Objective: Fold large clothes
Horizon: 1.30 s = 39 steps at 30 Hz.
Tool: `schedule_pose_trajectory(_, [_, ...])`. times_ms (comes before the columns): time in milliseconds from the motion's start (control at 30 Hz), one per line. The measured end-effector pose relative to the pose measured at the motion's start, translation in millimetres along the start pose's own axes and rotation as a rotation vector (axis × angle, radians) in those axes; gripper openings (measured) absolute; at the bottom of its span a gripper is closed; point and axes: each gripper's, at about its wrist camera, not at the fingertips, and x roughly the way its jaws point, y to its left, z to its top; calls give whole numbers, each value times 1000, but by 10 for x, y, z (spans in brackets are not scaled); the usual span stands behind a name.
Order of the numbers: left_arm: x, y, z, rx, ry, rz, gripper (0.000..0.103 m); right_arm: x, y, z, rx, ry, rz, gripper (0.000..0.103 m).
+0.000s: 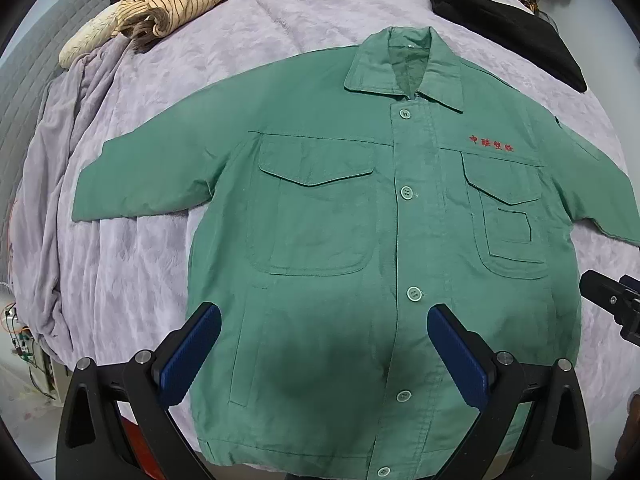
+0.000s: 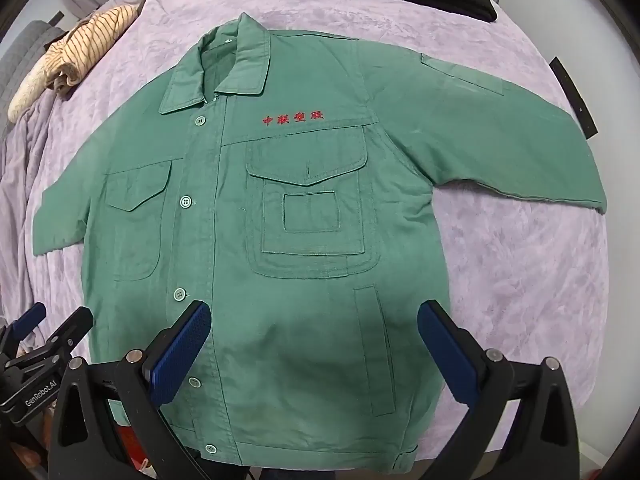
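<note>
Lavender blanket (image 1: 280,20) covering bed. Green jacket (image 1: 340,220) laid flat, front up, buttoned; collar (image 1: 404,68) pointing away, hem nearest, long axis running near to far, sleeves spread sideways. Left gripper (image 1: 324,356) and right gripper (image 2: 314,350) spread wide above hem, gripping nothing.

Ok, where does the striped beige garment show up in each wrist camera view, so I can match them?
Left wrist view: the crumpled beige garment with dark stripes lies at the upper left, on the lilac bedspread.
Right wrist view: the same garment sits at the far left edge, upper part.
Shared landmark: the red embroidered lettering on the green jacket's chest.
</note>
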Motion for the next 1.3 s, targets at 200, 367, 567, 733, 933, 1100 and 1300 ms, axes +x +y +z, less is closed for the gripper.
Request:
schedule_pose_trajectory(200, [0,-57,13,3,11,2,103,-10,5,15,-1,1,-1,103])
schedule_pose_trajectory(367, [-2,-85,5,0,12,3,103,-15,-1,8,-2,3,-2,103])
schedule_pose_trajectory(567, [-6,-118,-3,5,9,4,103,-18,-10,-6,1,-1,0,103])
schedule_pose_trajectory(733, [-13,-147,-8,10,10,2,103,-25,-21,-29,4,-4,0,103])
schedule_pose_trajectory(933, [-16,-168,-9,16,12,3,103,-35,-35,-27,3,-4,2,103])
schedule_pose_trajectory(1100, [-16,-173,-14,15,10,4,103,-33,-32,-16,5,-3,3,103])
schedule_pose_trajectory(1300, [-15,-175,-10,14,11,4,103,-34,-32,-20,3,-3,2,103])
